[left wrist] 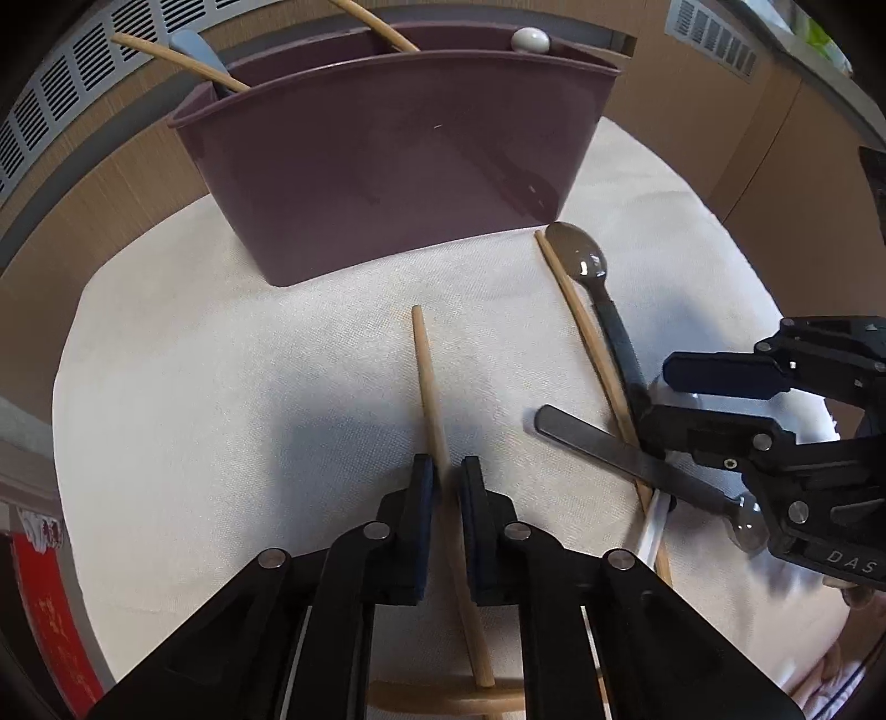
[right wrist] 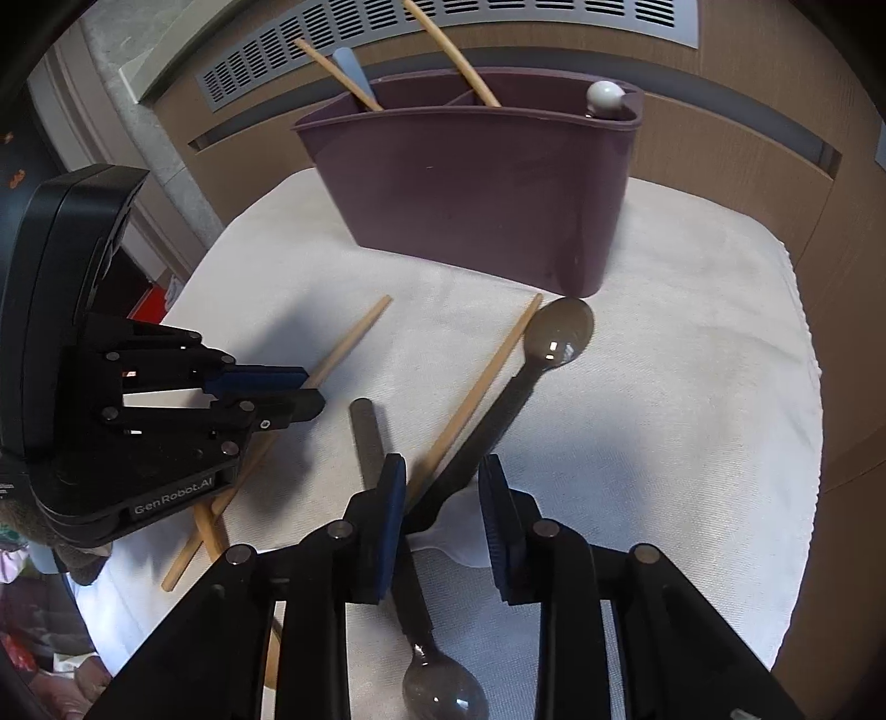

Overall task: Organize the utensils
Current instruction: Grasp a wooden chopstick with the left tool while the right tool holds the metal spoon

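A purple utensil holder [left wrist: 387, 160] stands at the back of the white cloth [left wrist: 221, 360]; it also shows in the right wrist view [right wrist: 487, 188] and holds chopsticks, a blue utensil and a white-knobbed one. My left gripper [left wrist: 446, 476] is shut on a wooden chopstick [left wrist: 429, 382] lying on the cloth. My right gripper [right wrist: 443, 487] is open around the black handle of a grey spoon [right wrist: 556, 332]. A second chopstick [right wrist: 482, 387] lies beside that spoon. Another spoon [right wrist: 382, 476] lies crossed under them.
Wooden panels and a vent grille [right wrist: 443, 33] stand behind the holder. The cloth's edge drops off on the right [right wrist: 797, 387]. A wooden stand [left wrist: 443, 698] shows under the cloth's near edge.
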### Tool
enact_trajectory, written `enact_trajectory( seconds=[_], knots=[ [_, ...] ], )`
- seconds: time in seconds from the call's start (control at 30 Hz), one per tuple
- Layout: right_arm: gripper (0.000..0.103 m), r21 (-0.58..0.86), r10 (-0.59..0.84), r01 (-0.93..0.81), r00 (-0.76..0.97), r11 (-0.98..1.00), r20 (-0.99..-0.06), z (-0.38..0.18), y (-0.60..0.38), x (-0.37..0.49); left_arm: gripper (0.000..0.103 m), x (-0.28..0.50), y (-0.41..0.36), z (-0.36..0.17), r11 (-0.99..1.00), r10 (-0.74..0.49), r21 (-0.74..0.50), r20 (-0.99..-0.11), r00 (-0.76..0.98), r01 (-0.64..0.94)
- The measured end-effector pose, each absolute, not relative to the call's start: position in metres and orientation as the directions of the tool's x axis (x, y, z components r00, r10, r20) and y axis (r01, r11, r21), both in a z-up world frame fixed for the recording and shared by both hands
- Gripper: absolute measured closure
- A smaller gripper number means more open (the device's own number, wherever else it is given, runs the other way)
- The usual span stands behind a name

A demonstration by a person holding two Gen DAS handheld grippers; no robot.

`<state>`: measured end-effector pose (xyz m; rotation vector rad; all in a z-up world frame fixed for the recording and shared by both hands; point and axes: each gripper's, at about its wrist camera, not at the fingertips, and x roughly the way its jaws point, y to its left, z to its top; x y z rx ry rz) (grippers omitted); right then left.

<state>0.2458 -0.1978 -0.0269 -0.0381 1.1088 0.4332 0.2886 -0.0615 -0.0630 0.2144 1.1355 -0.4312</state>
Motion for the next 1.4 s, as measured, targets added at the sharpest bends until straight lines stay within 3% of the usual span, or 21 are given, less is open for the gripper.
enact_trajectory(
  seconds=[0.1,0.23,0.47,0.53,0.73,1.03,1.3,1.4],
  knots=[
    [0.077,0.171,0.332,-0.408,0.367,0.897,-0.869,-0.024,-0.193,0.236,0.095,0.278,-0.045,-0.053,0.905,-0.300,-0.138,-0.877,0.376,0.402],
    [0.077,0.130,0.323,-0.476,0.349,0.870,-0.880,-0.023,-0.181,0.228,0.095,0.256,-0.027,-0.035,0.905,-0.345,-0.158,-0.818,0.461,0.395],
    [0.077,0.045,0.243,-0.520,0.319,0.853,-0.916,-0.038,-0.148,0.245,0.093,0.254,-0.010,-0.042,0.908,-0.341,-0.188,-0.851,0.399,0.374],
    [0.091,0.004,0.215,-0.534,0.333,0.846,-0.918,-0.038,-0.142,0.243,0.092,0.254,-0.012,-0.044,0.908,-0.333,-0.183,-0.861,0.383,0.377],
    [0.091,0.060,0.259,-0.482,0.358,0.874,-0.897,-0.024,-0.163,0.238,0.090,0.260,-0.028,-0.052,0.895,-0.344,-0.200,-0.879,0.332,0.398],
    [0.091,0.106,0.279,-0.391,0.418,0.914,-0.864,-0.019,-0.201,0.224,0.090,0.304,-0.059,-0.061,0.910,-0.252,-0.140,-0.935,0.251,0.391],
    [0.091,0.144,0.305,-0.344,0.477,0.928,-0.824,-0.008,-0.225,0.213,0.092,0.302,-0.077,-0.058,0.900,-0.199,-0.039,-0.922,0.331,0.433],
    [0.091,0.161,0.317,-0.330,0.502,0.930,-0.804,0.000,-0.230,0.210,0.094,0.289,-0.066,-0.052,0.898,-0.261,-0.092,-0.897,0.355,0.429]
  ],
)
